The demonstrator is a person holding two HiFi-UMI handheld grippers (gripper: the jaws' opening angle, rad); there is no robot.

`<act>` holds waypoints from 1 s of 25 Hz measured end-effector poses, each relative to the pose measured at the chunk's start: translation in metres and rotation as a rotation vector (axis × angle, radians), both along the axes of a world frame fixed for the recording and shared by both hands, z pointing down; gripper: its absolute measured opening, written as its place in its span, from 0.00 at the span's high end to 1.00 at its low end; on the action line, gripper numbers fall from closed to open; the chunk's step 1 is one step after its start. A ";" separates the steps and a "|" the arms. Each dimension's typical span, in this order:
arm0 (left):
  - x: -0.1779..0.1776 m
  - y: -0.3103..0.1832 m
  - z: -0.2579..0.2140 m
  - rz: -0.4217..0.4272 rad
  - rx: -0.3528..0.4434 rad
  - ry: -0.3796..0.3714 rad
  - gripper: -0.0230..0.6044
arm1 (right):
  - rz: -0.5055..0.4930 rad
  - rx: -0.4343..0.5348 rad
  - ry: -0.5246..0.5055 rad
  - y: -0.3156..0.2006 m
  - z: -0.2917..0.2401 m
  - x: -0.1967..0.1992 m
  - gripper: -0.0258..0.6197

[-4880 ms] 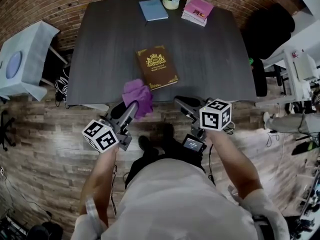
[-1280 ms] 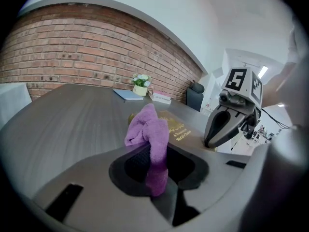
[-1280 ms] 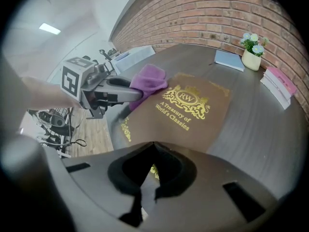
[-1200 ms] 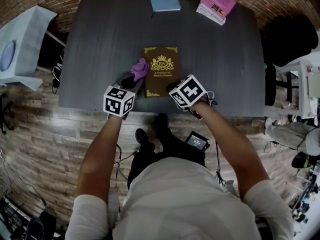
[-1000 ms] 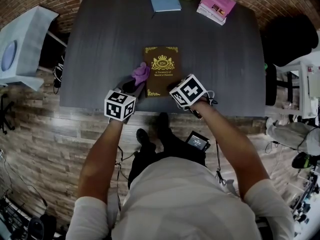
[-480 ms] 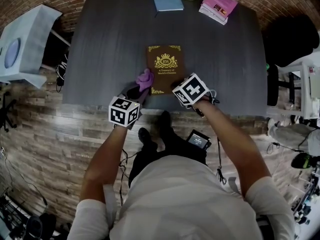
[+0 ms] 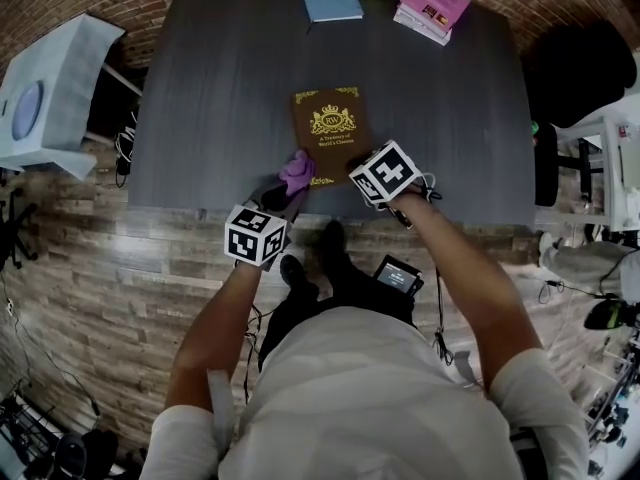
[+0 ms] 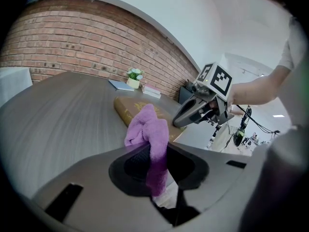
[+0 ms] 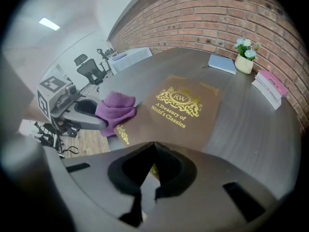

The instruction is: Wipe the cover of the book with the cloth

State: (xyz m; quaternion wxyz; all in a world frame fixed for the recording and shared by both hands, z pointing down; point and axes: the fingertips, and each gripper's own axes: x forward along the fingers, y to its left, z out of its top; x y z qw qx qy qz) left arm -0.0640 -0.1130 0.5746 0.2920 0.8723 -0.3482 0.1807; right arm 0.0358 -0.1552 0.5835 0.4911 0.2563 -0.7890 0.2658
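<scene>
Jaws of left gripper (image 8: 153, 164) pinch the purple cloth (image 8: 149, 127) at the near-left corner of the brown hardcover book (image 9: 186, 108), its long axis running near-to-far, cover lying far-right of the cloth; right gripper (image 9: 150, 166), jaws pressed together and empty, is at its near-right corner.

Pale T-shirt, two grey hand-held tools

The person wears an off-white short-sleeved T-shirt (image 7: 370, 398). The left tool (image 7: 287, 188) and right tool (image 7: 358, 168) have smooth grey moulded bodies with dark inner pads. Each carries a white cube (image 7: 255, 235) printed with black square markers, and a thin black cable (image 7: 437, 308) trails from the right one.
</scene>
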 end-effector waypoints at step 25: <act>-0.006 0.042 -0.078 -0.105 -0.106 0.538 0.81 | -0.068 0.083 -0.488 0.033 -0.079 -0.043 0.53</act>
